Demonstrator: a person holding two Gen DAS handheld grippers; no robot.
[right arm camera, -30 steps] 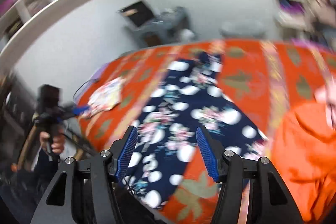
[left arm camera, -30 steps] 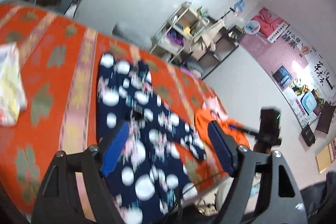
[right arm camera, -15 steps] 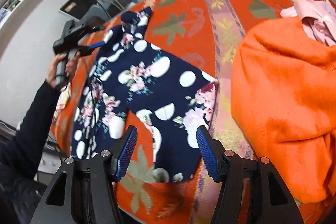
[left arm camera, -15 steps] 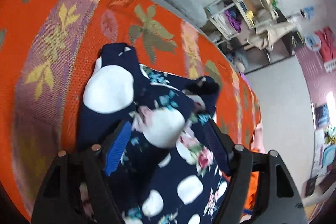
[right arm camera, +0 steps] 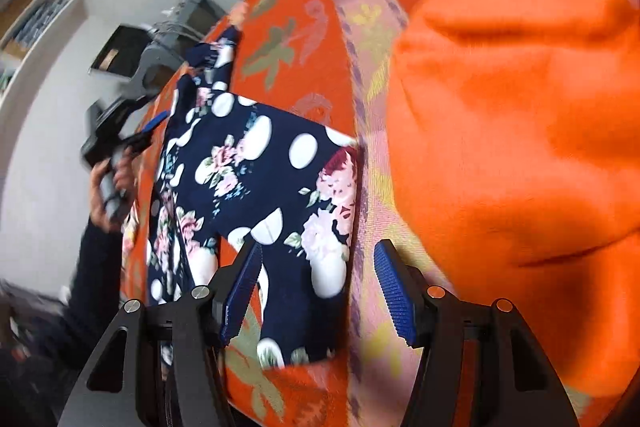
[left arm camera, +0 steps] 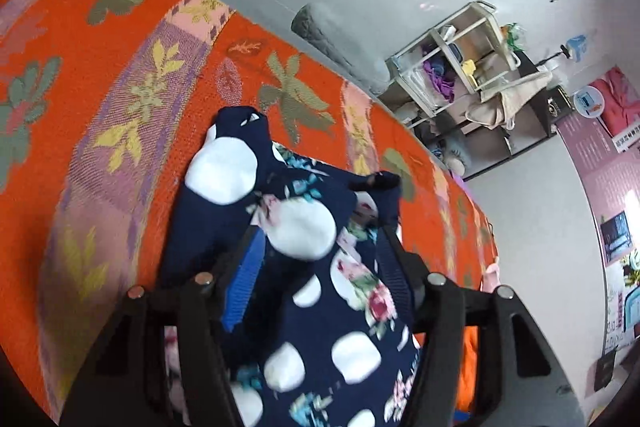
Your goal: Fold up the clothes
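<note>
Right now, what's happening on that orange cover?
A person with tongs in each hand is starting on the navy floral garment spread on the orange patterned cover. The left tongs have just been closing around one end of it, fabric bunched between the fingers. The right tongs stand open over the other end, gripping nothing. An orange garment lies alongside.

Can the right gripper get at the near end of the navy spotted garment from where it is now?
Probably yes. The right gripper is open, its fingers either side of the navy spotted garment at its near end, nothing covering the cloth there. The orange garment lies beside it, off to the right, not in the way.
</note>
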